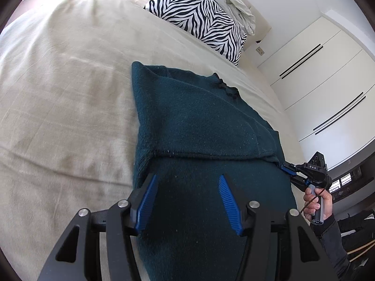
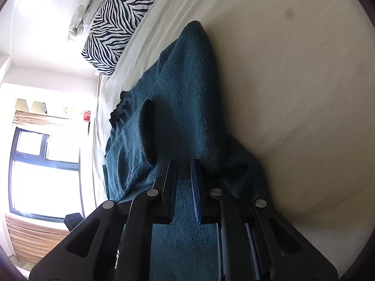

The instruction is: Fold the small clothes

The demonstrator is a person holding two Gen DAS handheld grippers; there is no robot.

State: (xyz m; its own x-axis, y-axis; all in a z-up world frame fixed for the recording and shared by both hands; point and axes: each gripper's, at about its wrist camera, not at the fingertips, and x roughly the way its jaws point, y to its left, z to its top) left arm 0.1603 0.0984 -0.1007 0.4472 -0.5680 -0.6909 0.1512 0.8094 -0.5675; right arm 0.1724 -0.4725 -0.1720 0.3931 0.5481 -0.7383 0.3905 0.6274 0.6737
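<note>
Left gripper (image 1: 187, 178) open above teal sweater (image 1: 199, 117), nothing held; right gripper (image 2: 184, 164) clamped on sweater edge. Left view alone shows hand (image 1: 317, 203).

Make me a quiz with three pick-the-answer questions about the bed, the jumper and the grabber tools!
1. Where does the zebra pillow lie?
A. on the floor
B. at the head of the bed, beyond the jumper
C. on top of the jumper

2. What colour is the jumper?
A. dark teal
B. red
C. yellow

3. What is the right gripper doing?
A. hanging open in the air
B. pinching the jumper's edge
C. holding the pillow

Answers: 1 B, it sits past the jumper by the wall. 2 A, its knit looks dark blue-green. 3 B, its jaws are nearly shut with fabric between them.
</note>
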